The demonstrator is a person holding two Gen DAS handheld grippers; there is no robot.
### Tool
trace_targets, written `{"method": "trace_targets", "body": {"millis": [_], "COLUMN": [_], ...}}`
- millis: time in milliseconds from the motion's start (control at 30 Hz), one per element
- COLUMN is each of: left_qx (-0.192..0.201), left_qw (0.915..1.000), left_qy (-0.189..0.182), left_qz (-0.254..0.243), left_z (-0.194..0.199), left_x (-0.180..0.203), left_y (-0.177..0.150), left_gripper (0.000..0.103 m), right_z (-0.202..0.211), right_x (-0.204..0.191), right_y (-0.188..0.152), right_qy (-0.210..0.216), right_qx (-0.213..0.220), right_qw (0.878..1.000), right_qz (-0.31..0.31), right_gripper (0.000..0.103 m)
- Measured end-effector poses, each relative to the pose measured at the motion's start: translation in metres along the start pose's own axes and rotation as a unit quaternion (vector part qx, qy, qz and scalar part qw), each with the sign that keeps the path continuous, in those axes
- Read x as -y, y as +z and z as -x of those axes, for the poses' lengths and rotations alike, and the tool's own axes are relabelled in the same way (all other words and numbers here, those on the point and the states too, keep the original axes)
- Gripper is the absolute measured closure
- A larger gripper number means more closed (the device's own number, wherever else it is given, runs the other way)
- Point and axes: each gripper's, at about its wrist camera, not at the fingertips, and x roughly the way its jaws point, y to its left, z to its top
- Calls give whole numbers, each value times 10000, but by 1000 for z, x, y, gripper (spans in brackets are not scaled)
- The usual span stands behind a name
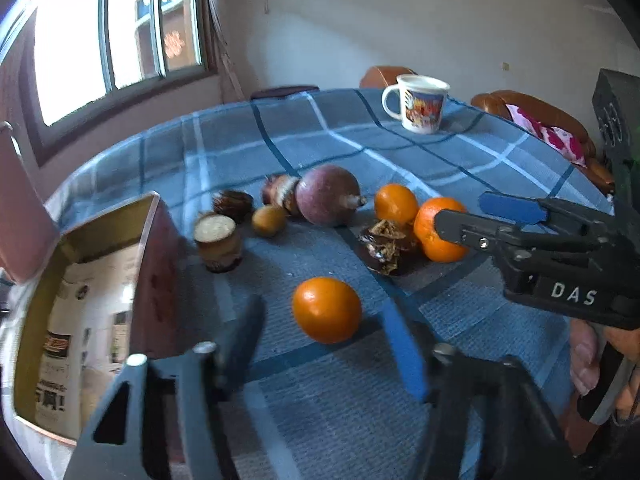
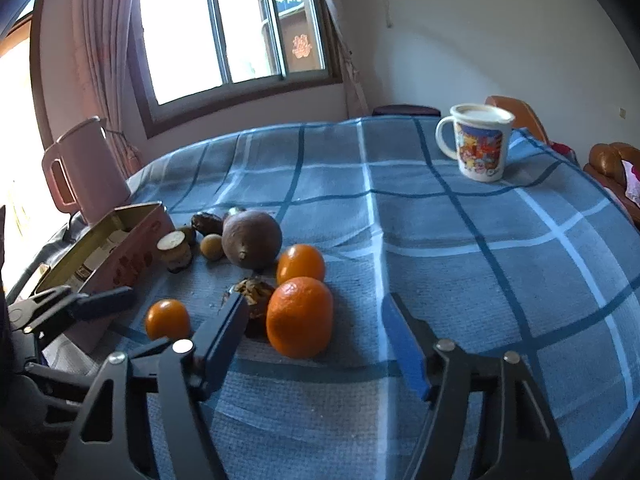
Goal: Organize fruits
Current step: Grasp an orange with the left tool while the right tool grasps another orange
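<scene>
Three oranges lie on the blue checked tablecloth (image 1: pixel 400 420). The nearest orange (image 1: pixel 326 310) sits between the fingers of my left gripper (image 1: pixel 324 346), with a gap on each side; the jaws stand open. In the right wrist view this small orange (image 2: pixel 167 319) lies within the left gripper (image 2: pixel 148 320). My right gripper (image 2: pixel 316 340) straddles a bigger orange (image 2: pixel 300 316); its pads do not press on it. From the left wrist view the right gripper (image 1: pixel 468 216) reaches around that orange (image 1: pixel 430 236). The third orange (image 1: pixel 396 203) lies free just behind.
An open pink tin box (image 1: pixel 156 264) stands at the left. A big purple-brown fruit (image 1: pixel 328 194), a small yellowish fruit (image 1: pixel 269 220), dark husks (image 1: pixel 233 205), a cut stub (image 1: pixel 218 242) and dried peel (image 1: pixel 386 248) crowd the middle. A mug (image 2: pixel 478 142) stands far back; a pink jug (image 2: pixel 84 168) at the left.
</scene>
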Motion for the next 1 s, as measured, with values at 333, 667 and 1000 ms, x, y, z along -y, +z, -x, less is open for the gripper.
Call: {"method": "trace_targets", "body": {"millis": [333, 667, 1000], "left_qx": [-190, -31, 354], "left_qw": [9998, 9997, 9988], "left_qy": [-105, -202, -131], "left_qz": [-46, 114, 310], "left_z": [-12, -6, 6], "left_x": [2, -7, -15], "left_y": [3, 2, 2], "left_gripper": [59, 63, 63], "right_z": [-20, -10, 3], "right_x": [0, -4, -10], "right_y": [1, -1, -3], "right_qy": [301, 299, 269], "right_qx": [-482, -238, 148], "right_qw": [9984, 9992, 9992], "right_qz": [38, 134, 271], "right_gripper": [61, 62, 62]}}
